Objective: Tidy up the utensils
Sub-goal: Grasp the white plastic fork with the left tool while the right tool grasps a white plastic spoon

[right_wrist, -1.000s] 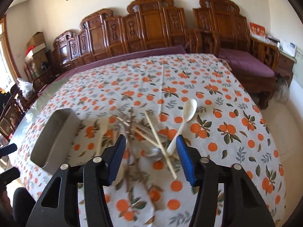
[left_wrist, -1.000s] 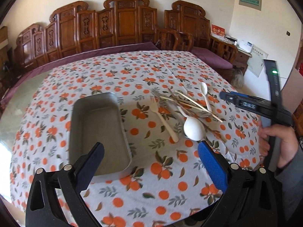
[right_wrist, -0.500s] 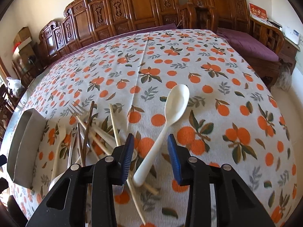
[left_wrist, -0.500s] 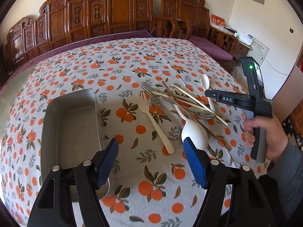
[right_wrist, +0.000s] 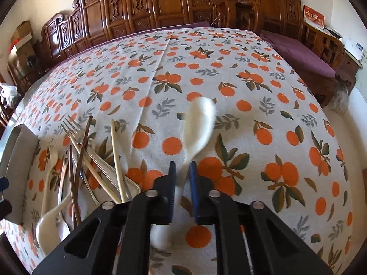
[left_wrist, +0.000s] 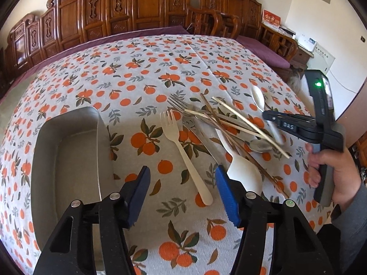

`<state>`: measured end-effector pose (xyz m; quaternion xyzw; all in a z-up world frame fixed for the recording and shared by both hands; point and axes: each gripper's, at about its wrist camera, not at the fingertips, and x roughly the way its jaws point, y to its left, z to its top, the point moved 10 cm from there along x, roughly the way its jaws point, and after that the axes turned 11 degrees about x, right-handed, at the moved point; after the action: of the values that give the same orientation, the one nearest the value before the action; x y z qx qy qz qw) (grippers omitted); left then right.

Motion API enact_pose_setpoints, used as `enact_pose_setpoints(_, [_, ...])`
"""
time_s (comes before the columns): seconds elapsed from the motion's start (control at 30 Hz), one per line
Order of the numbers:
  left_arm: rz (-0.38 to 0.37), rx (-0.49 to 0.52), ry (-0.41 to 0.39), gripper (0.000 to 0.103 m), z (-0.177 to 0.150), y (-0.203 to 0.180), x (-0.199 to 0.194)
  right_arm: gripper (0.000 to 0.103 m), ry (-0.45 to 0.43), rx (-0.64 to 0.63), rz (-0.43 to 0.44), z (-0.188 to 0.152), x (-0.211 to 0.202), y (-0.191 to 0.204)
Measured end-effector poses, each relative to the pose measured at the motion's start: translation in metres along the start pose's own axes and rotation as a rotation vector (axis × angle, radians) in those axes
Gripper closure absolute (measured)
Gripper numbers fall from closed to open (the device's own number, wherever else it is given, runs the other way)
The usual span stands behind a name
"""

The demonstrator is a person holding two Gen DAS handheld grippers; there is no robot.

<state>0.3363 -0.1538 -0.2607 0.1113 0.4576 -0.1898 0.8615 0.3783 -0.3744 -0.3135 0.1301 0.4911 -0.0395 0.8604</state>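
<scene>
A grey metal tray (left_wrist: 68, 160) lies at the left on the orange-print tablecloth. Right of it lies a pile of utensils: a cream fork (left_wrist: 183, 155), metal forks (left_wrist: 179, 103), chopsticks (left_wrist: 250, 126), a large white spoon (left_wrist: 243, 171). My left gripper (left_wrist: 182, 178) is open over the cream fork's handle. My right gripper (right_wrist: 182, 171) is shut on the handle of a white spoon (right_wrist: 199, 126), whose bowl points away and looks blurred. The same spoon (left_wrist: 259, 98) and the right gripper body (left_wrist: 321, 123) show in the left wrist view.
Carved wooden chairs (right_wrist: 174, 2) line the far table edge. A purple-cushioned bench (right_wrist: 302, 50) stands at the right. The tray's corner (right_wrist: 16, 151) shows at the left of the right wrist view, with the utensil pile (right_wrist: 91, 165) beside it.
My right gripper has come down and closed on the white spoon's handle. My left gripper has moved forward toward the cream fork.
</scene>
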Motion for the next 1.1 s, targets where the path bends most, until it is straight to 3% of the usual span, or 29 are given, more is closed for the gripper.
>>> enact_pose_setpoints(0.13, [0.005,0.005,0.015,0.052,0.002,-0.001,0.006,0.094,-0.003,0.021,0.006,0.001,-0.004,-0.008])
enact_pose_setpoints(0.37, [0.003,0.009,0.063,0.069,0.006,-0.002,0.027,0.094,-0.058,0.027,0.048,0.01,-0.024,-0.004])
enact_pose_setpoints(0.77, [-0.02,-0.057,0.173,0.085,0.008,0.006,0.07,0.094,-0.08,0.006,0.083,0.014,-0.034,0.011])
enact_pose_setpoints(0.97, [-0.007,-0.059,0.178,0.097,0.009,0.008,0.071,0.094,-0.088,-0.006,0.096,0.013,-0.039,0.018])
enact_pose_setpoints(1.1, [-0.008,-0.049,0.171,0.097,0.006,0.008,0.066,0.094,-0.096,-0.018,0.111,0.012,-0.046,0.029])
